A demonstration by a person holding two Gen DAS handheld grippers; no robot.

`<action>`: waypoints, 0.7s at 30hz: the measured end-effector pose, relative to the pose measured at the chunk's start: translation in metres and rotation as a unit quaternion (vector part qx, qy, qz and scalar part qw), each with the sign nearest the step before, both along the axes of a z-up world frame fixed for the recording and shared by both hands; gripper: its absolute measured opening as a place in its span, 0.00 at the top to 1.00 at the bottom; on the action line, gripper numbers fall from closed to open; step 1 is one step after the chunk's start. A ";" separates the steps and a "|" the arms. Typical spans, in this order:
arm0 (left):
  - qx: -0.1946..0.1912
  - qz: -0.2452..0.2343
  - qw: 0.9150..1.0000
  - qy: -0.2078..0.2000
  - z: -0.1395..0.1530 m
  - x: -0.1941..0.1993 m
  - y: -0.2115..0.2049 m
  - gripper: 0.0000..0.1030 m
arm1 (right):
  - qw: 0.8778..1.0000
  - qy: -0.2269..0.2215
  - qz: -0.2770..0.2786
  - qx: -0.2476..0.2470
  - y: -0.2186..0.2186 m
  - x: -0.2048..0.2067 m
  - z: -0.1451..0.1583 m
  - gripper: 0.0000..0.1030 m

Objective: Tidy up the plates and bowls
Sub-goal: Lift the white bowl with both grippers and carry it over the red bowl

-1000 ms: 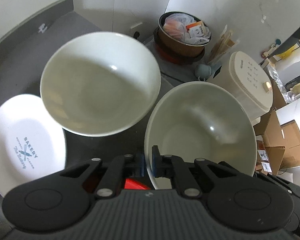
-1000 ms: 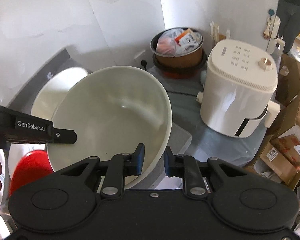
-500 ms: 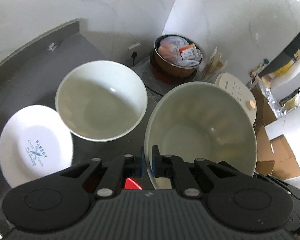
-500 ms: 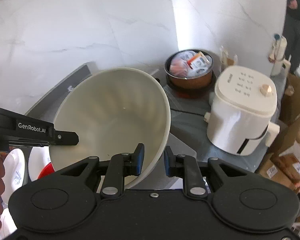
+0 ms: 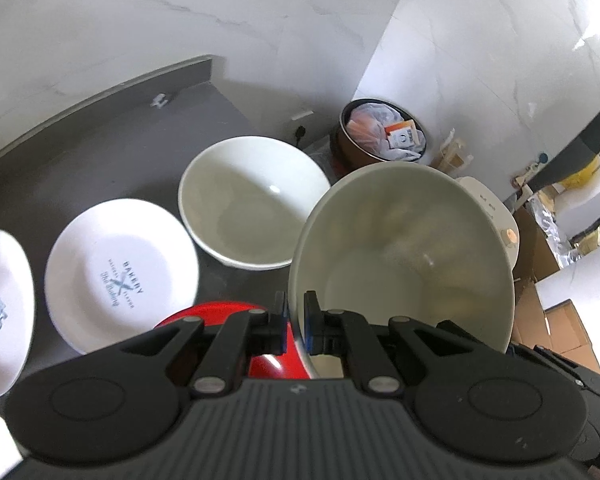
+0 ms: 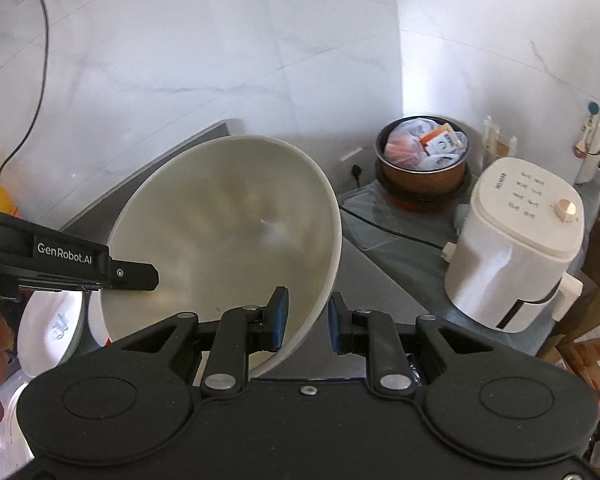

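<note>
Since a second ago we have lifted the held bowl higher; the second bowl on the counter now sits farther below us. From the left wrist, our left gripper has its fingers clamped on the held bowl's near rim, with a red dish just beneath. Two white plates, one marked BAKERY and another at the edge, lie left of the second bowl. Both bowls look empty.

From the right wrist, our right gripper straddles the same rim with a gap still showing beside the far finger, so it looks loose or only lightly closed. The left gripper pinches the opposite side.

To nest it well, we should keep the bowl level, centre it over the second bowl, and lower gently before letting go.

A pot behind holds packets and bags; a white cooker stands shut.
</note>
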State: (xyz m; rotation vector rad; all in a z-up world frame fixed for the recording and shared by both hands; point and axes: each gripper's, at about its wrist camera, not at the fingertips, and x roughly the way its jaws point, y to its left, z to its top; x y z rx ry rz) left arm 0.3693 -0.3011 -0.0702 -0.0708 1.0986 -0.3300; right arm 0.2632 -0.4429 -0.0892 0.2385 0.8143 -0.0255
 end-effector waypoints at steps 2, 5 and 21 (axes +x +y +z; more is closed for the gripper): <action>-0.001 0.007 1.000 0.000 0.001 -0.003 0.005 0.94 | 1.000 0.000 0.015 -0.003 0.003 0.000 0.001 0.79; -0.003 0.019 1.000 0.001 0.002 -0.007 0.012 0.94 | 1.000 -0.001 0.031 0.000 0.006 0.002 0.003 0.79; 0.004 0.084 0.996 -0.009 0.009 -0.033 0.057 0.94 | 0.994 0.026 0.107 0.018 0.048 -0.002 -0.010 0.79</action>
